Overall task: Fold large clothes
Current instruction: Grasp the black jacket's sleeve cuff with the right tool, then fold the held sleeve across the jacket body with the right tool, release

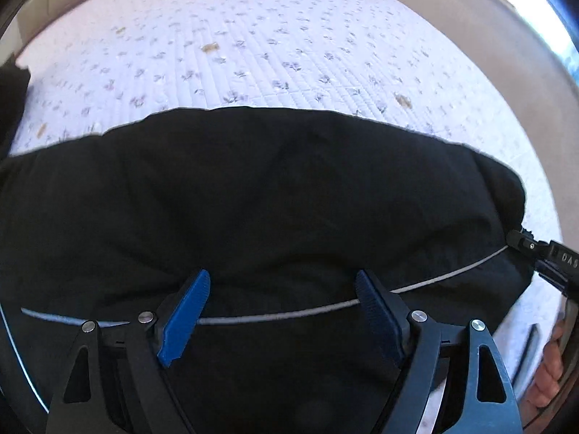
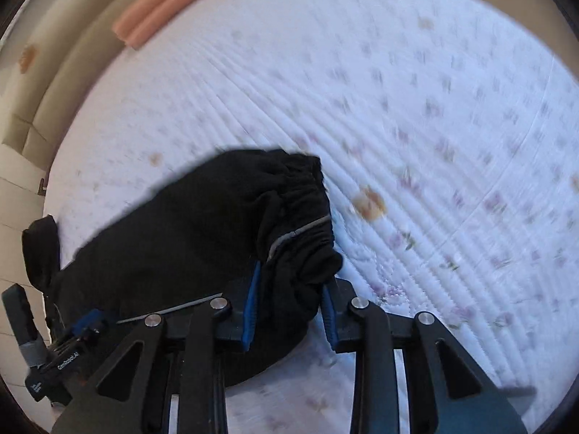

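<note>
White quilted bedding point(image 1: 289, 54) printed with small purple sprigs covers the bed that fills both views, and a black garment point(image 1: 253, 188) lies spread across its near part.

From the left wrist camera, the garment runs nearly the whole width of the picture, its far edge a clean dark line against the quilt. A thin grey piping stripe point(image 1: 289, 314) crosses the cloth low down. The left gripper point(image 1: 280, 284) hangs just above the garment with its blue pads spread wide apart; the stripe passes between them, but neither pad presses on the cloth. At the garment's right end the other tool's black tip point(image 1: 524, 244) meets the gathered fabric, with a hand point(image 1: 550, 379) showing below it.

From the right wrist camera, much blurred, the garment's elastic, gathered end point(image 2: 304, 195) lies bunched on the quilt, the grey stripe bending across it. The right gripper point(image 2: 289, 289) has its blue pads drawn in on a fold of that bunched cloth, pinching it. Left of the garment sits the left gripper's body point(image 2: 54, 358). Beyond the garment, at the quilt's far edge, lies a pink rolled cushion point(image 2: 163, 3).
</note>
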A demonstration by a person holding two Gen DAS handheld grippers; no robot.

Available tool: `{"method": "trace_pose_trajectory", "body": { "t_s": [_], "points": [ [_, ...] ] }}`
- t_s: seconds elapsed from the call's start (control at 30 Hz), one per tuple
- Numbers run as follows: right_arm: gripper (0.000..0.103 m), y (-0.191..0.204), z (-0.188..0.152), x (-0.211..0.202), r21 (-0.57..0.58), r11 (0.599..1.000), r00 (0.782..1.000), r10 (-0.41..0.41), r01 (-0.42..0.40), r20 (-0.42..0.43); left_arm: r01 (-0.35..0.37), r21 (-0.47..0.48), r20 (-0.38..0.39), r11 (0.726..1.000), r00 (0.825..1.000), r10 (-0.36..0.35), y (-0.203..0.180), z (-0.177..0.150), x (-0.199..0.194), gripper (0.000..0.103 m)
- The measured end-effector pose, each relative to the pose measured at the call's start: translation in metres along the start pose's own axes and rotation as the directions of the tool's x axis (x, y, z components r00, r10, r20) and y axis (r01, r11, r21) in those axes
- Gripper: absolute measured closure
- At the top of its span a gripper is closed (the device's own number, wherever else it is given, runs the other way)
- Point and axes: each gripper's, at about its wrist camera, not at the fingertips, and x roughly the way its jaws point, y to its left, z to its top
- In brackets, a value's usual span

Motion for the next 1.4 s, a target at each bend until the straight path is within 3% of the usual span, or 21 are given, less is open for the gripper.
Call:
{"method": "trace_pose_trajectory", "body": {
  "t_s": [0.1,0.2,0.37,0.6,0.73,1.0,1.23,1.4],
  "points": [
    [0.070,-0.006,0.002,-0.002,0.050,0.998,0.999,0.042,-0.042,-0.003,-0.003,-0.005,-0.011,1.000,1.000,0.003,-0.002,0.003,0.000,0.017],
    [0.070,0.006,0.002,-0.013,0.000,1.000,1.000,-0.006,0.006,0.000,0.017,-0.009,-0.007,1.000,1.000,-0.017,0.002,0.005,-0.012,0.017],
    [0.074,0.033,0.003,-0.056,-0.063,0.997,0.996,0.043,-0.039,0.079,0.068,-0.060,0.056,0.996,0.996,-0.065,0.039,-0.013,-0.070,0.017],
    [0.080,0.132,-0.022,-0.098,-0.237,0.968,0.985,0.115,-0.083,0.125,-0.015,-0.111,0.062,0.994,0.998,0.022,0.127,-0.082,-0.132,0.017],
    [0.080,0.225,-0.063,-0.097,-0.387,0.915,0.983,0.159,-0.112,0.091,-0.064,-0.175,0.065,0.982,0.995,0.077,0.186,-0.122,-0.160,0.017],
    [0.081,0.392,-0.171,-0.072,-0.606,0.778,0.977,0.215,-0.169,0.003,-0.122,-0.295,0.075,0.948,0.986,0.150,0.291,-0.156,-0.200,0.017],
    [0.081,0.490,-0.247,-0.035,-0.668,0.694,0.959,0.259,-0.267,-0.114,-0.144,-0.370,0.055,0.918,0.983,0.176,0.365,-0.181,-0.216,0.017],
    [0.080,0.529,-0.300,0.030,-0.707,0.671,0.975,0.147,-0.223,-0.168,-0.174,-0.419,0.036,0.891,0.978,0.208,0.403,-0.200,-0.218,0.017]
  ]
}}
